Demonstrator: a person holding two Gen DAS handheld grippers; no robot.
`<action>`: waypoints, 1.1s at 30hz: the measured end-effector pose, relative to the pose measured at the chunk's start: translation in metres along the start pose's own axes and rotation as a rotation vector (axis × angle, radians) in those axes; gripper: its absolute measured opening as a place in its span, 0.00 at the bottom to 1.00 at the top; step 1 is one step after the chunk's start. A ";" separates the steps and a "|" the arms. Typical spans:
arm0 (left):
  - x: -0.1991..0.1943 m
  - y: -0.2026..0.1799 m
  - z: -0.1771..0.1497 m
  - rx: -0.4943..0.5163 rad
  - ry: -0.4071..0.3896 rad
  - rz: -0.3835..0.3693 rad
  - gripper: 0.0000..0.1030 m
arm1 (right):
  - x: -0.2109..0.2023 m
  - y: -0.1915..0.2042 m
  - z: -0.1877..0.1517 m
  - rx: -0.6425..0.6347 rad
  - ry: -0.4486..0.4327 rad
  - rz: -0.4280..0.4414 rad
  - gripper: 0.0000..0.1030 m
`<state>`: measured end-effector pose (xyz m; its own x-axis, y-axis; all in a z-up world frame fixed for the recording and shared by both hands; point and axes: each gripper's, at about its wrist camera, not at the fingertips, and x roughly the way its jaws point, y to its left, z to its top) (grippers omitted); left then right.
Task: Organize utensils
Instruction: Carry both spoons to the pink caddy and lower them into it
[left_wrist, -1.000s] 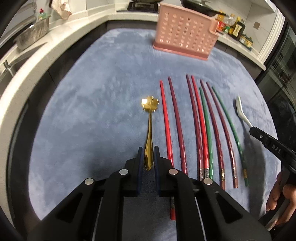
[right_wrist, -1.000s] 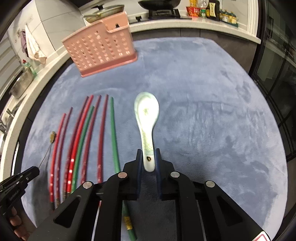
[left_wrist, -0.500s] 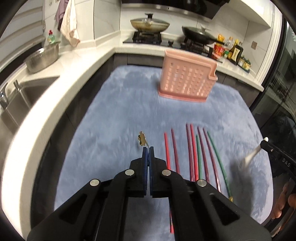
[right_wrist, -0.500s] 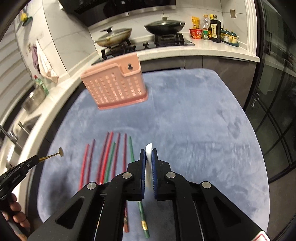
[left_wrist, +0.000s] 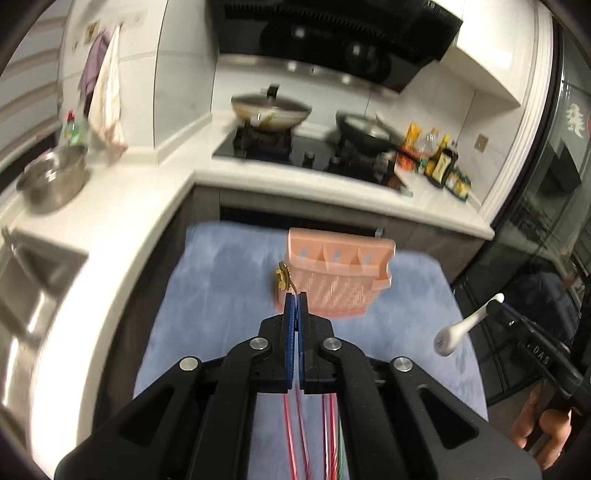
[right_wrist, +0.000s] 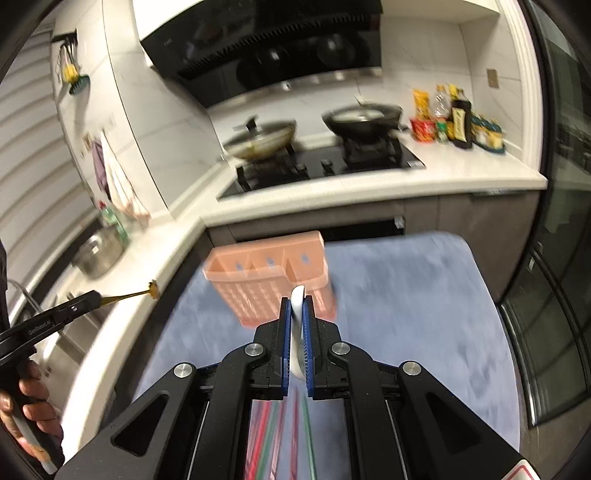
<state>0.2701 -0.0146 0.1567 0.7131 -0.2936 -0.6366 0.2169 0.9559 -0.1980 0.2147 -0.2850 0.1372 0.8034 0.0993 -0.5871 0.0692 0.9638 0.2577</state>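
- Spoons are both held in the air above the blue mat (left_wrist: 229, 295).
- Gold spoon (left_wrist: 283, 277): thin metal, flower-shaped bowl, its handle pinched between the pressed-together blue pads of the left gripper (left_wrist: 295, 295), in front of the caddy's left end.
- White spoon (right_wrist: 297, 332): smooth, glossy, ceramic-looking, seen edge-on, clamped between the ribbed blue pads of the right gripper (right_wrist: 297, 301).
- Caddy (right_wrist: 269, 280): pink plastic, boxy, perforated front, open top split into compartments; it stands at the mat's far end.
- Chopsticks (left_wrist: 314, 435): slim red and green sticks lying side by side on the plush mat, below both grippers.
- Mat looks soft and fuzzy; both views are motion-blurred.
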 end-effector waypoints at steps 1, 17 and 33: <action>0.002 -0.003 0.013 0.002 -0.019 -0.001 0.01 | 0.004 0.002 0.012 -0.003 -0.017 0.006 0.06; 0.115 0.004 0.080 -0.174 0.120 -0.169 0.01 | 0.132 -0.009 0.075 0.084 0.032 0.034 0.06; 0.121 0.003 0.053 -0.151 0.201 -0.167 0.01 | 0.178 -0.026 0.055 0.088 0.109 0.012 0.06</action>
<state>0.3925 -0.0467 0.1182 0.5260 -0.4561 -0.7178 0.2081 0.8874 -0.4113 0.3886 -0.3057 0.0680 0.7361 0.1418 -0.6619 0.1150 0.9374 0.3287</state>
